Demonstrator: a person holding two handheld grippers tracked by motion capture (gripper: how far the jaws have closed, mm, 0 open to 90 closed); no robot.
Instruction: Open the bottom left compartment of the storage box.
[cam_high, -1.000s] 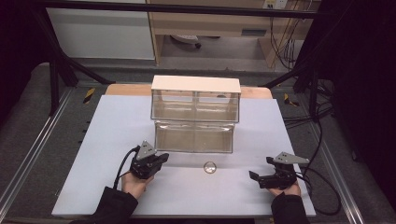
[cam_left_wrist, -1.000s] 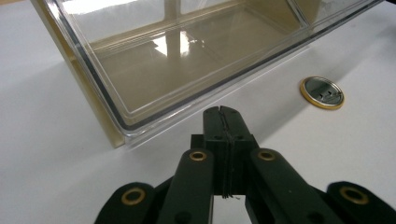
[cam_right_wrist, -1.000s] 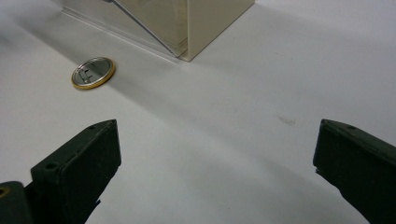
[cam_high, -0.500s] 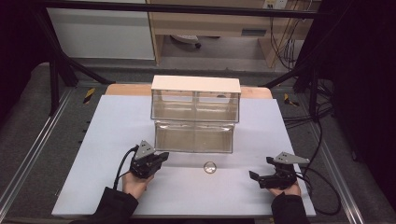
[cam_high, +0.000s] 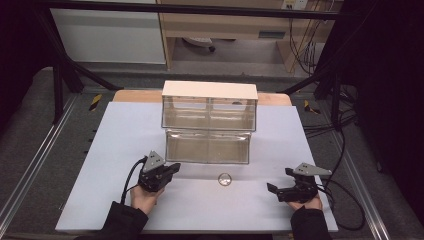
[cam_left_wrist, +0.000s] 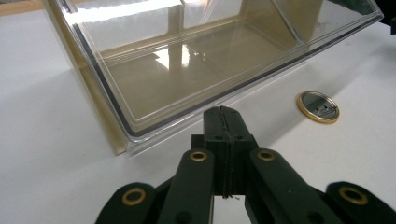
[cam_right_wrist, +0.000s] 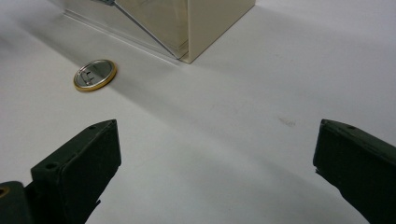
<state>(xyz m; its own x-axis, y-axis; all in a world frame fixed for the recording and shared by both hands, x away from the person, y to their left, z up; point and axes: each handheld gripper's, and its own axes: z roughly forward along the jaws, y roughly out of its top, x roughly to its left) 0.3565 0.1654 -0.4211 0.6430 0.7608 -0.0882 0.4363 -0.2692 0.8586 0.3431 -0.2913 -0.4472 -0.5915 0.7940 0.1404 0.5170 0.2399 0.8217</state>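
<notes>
Nothing is being carried yet: the small round gold-rimmed metal badge (cam_high: 224, 179) is lying untouched on the white table (cam_high: 115, 150), near the clear plastic two-tier box (cam_high: 209, 125), between the pressed-together left gripper (cam_high: 173, 168) and the wide-spread right gripper (cam_high: 279, 181).

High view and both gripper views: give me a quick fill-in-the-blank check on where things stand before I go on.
1. The left hand-held gripper has its jaws ____.
2. The right hand-held gripper has its jaws ____.
3. The round gold-rimmed badge lies on the white table in front of the clear ____ with the beige top.
4. On the table, the badge lies ____ the two grippers.

Missing words: shut; open; box; between
</notes>
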